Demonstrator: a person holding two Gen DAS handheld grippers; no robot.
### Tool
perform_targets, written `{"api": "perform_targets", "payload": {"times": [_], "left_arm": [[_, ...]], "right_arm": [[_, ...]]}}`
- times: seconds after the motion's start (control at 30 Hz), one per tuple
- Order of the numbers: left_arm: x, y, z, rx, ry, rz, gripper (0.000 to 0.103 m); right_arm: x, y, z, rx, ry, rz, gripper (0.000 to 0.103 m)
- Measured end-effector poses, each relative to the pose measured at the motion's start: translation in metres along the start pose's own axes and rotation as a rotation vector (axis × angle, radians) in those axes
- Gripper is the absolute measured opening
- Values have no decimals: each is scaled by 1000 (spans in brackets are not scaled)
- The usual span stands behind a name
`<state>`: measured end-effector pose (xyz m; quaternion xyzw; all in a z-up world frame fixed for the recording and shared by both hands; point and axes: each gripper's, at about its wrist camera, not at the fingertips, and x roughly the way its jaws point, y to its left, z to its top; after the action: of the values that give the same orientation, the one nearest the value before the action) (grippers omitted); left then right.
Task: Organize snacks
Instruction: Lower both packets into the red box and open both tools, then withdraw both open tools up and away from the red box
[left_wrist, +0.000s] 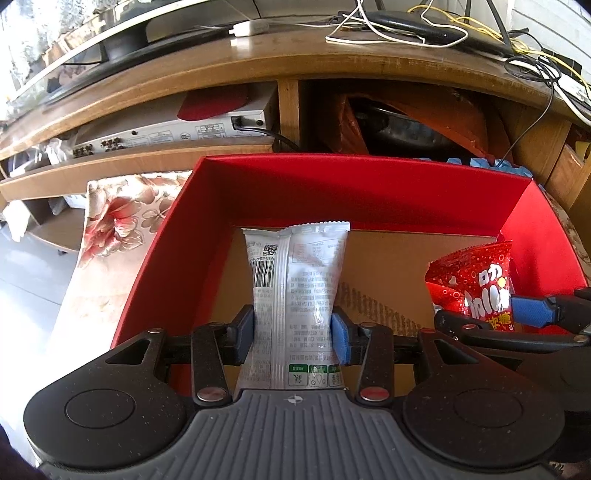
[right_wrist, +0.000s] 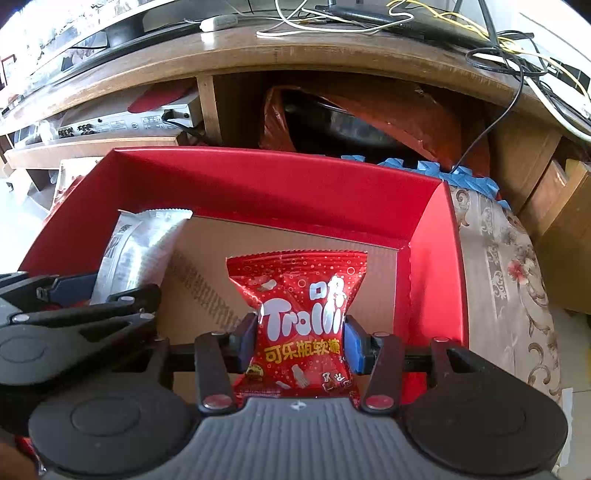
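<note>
Left gripper: jaws narrow, both blue pads pressed against the sides of a silver snack packet. The packet stands lengthwise between the fingers, printed back and barcode facing the left wrist camera, its crimped top edge reaching forward past the fingertips and its lower edge close to the gripper body. It is pinched in slightly at the pads.

Right gripper: jaws narrow, clamped on a red Trolli gummy packet. The pads bite the packet at its waist, so the foil flares above and below the grip. The label faces the right wrist camera, upright.

Both packets hang inside a red box with a brown cardboard floor. Whether either packet touches that floor cannot be told. Ahead of each gripper stands the far red wall of the box; the silver packet is near the wall on the left gripper's left side, and the red packet is near the wall on the right gripper's right side. The two grippers sit side by side, apart, with bare cardboard between the packets.

The box rests on a floral cloth. Beyond the fingertips is a wooden TV cabinet with loose cables on top.
</note>
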<state>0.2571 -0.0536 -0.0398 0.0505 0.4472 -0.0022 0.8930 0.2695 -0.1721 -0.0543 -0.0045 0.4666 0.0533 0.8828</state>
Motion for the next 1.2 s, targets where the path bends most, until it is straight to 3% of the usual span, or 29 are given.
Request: {"api": "perform_targets", "payload": {"times": [0.43,0.67,1.2], "left_arm": [[-8,4,3,-27,-14,-9,54],[-16,7,5,-43,-36,-22,60],[-35,6,6,-37,-75,-42,61]], "right_arm": [[-10,1,3,6,-20,-6,54],[-20,-2,8,22,-52,-23,61],[-38,-4,10,36,-81,-34,61]]}}
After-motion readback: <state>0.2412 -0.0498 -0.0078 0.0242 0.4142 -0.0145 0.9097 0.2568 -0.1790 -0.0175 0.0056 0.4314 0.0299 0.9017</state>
